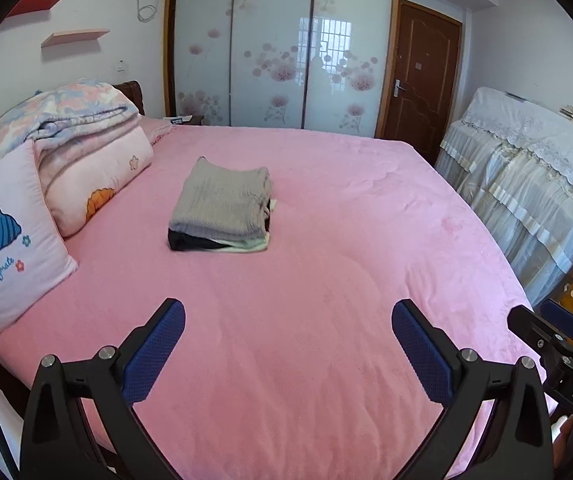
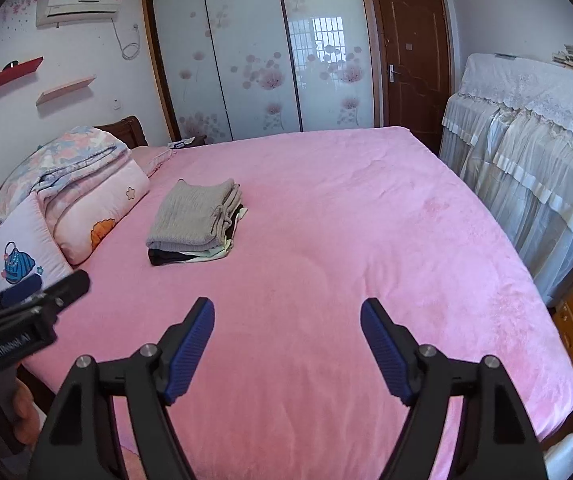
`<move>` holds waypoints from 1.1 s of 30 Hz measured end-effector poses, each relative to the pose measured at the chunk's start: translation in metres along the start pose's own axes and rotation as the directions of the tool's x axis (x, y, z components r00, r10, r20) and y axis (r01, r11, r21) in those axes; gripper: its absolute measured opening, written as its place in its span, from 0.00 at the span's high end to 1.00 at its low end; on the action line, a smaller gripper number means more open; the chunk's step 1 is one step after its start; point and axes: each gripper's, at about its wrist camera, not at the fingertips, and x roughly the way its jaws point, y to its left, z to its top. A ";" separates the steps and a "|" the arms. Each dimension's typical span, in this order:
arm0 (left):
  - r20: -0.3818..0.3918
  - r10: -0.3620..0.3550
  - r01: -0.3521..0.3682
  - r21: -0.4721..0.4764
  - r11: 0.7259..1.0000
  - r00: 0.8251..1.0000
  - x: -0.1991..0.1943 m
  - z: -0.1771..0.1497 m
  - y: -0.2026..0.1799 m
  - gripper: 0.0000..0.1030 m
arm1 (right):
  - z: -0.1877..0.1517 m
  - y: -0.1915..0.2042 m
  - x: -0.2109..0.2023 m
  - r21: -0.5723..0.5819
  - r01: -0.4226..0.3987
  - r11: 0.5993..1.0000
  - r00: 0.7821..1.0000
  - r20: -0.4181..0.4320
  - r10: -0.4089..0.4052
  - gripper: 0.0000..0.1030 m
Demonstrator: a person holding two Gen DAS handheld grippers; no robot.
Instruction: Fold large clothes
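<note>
A stack of folded clothes (image 1: pixel 222 208) lies on the pink bed (image 1: pixel 346 240), with a grey knit piece on top and dark and pale pieces under it. The same stack (image 2: pixel 196 222) shows left of centre in the right wrist view. My left gripper (image 1: pixel 288 320) stands open above the near part of the bed, well short of the stack, with nothing between its blue pads. My right gripper (image 2: pixel 286 316) is open too, over bare pink cover, holding nothing. Each gripper shows at the edge of the other's view: the right gripper (image 1: pixel 554 328) and the left gripper (image 2: pixel 42 292).
Folded quilts (image 1: pixel 78 140) and a pillow with a bag picture (image 1: pixel 10 236) lie at the bed's left side. A lace-covered piece of furniture (image 1: pixel 526 184) stands along the right. A sliding wardrobe (image 1: pixel 278 48) and a brown door (image 1: pixel 422 76) are beyond the bed.
</note>
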 end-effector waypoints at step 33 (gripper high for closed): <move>-0.107 -0.009 0.013 0.031 0.999 0.994 0.029 -0.048 -0.015 0.01 | -0.044 0.018 0.019 -0.056 0.069 0.996 0.997 -0.033 -0.071 0.26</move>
